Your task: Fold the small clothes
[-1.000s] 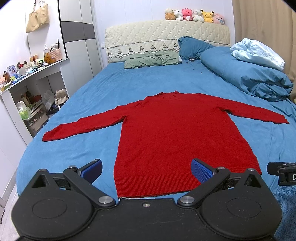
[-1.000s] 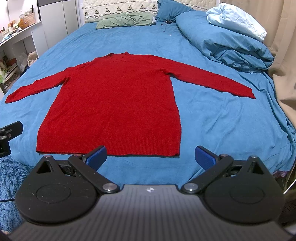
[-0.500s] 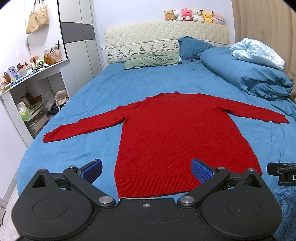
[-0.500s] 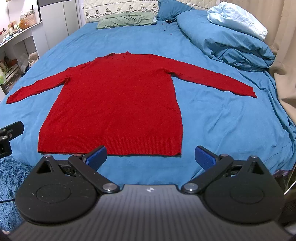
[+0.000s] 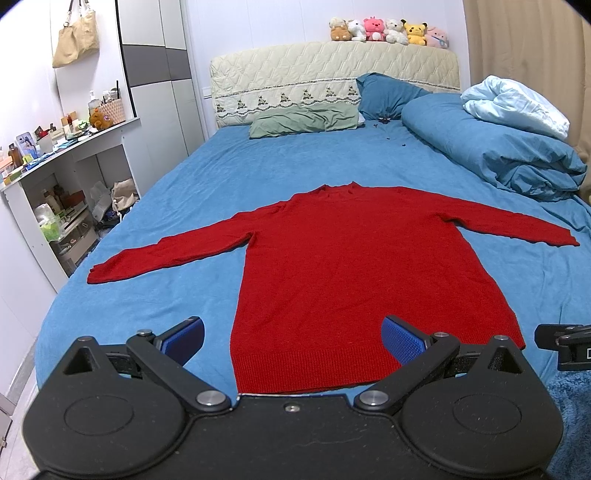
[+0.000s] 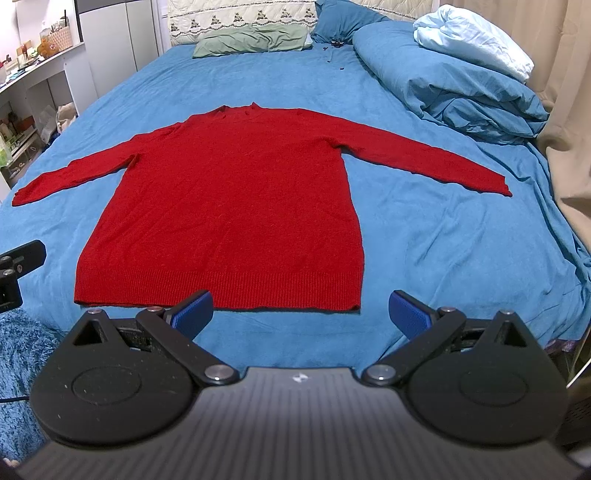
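- Bed (image 5: 229,177) is filling both views, its blue sheet lying under the sweater.
- Duvet (image 5: 491,147) is lying bunched beyond the sweater's right sleeve, with a pale blanket (image 5: 517,107) sitting on top of it.
- Sweater (image 5: 354,266) is lying flat in the middle of the bed, red, collar pointing toward the headboard (image 5: 332,74), both sleeves spreading out sideways and hem facing the grippers.
- Green pillow (image 5: 303,120) is resting beyond the sweater's collar, against the headboard.
- Left gripper (image 5: 291,338) is hovering at the sweater's hem near its left corner, fingers standing wide apart and gripping nothing.
- Right gripper (image 6: 301,308) is hovering just short of the sweater's hem toward its right corner, fingers also standing wide apart and empty.
- Plush toys (image 5: 388,29) are sitting in a row atop the headboard, far beyond the sweater.
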The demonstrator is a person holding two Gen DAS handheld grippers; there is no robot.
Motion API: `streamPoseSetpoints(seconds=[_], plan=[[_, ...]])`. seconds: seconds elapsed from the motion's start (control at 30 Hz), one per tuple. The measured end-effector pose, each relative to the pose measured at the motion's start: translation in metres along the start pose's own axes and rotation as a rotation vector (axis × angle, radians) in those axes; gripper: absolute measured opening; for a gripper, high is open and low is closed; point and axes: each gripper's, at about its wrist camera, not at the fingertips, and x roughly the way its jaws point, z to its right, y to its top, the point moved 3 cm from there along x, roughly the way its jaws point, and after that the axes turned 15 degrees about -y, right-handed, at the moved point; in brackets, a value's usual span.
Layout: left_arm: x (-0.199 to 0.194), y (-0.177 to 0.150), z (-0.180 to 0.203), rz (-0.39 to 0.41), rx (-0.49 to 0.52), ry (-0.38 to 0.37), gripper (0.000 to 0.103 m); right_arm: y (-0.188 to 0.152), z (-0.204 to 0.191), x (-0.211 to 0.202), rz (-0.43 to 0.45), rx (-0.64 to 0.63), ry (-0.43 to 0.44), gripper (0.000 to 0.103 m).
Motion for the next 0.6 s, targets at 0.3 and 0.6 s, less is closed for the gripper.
streamPoseSetpoints(seconds=[0.3,0.6], plan=[[-0.0005,-0.0006,0.0002,0.000,0.000,0.001,0.103,0.0000,-0.0006,-0.0005,0.000,0.001,-0.001,0.103],[-0.0017,-0.0012,-0.0008,0.001,0.000,0.004,0.103,-0.0002,-0.0003,-0.0003,0.000,0.000,-0.001,0.103]])
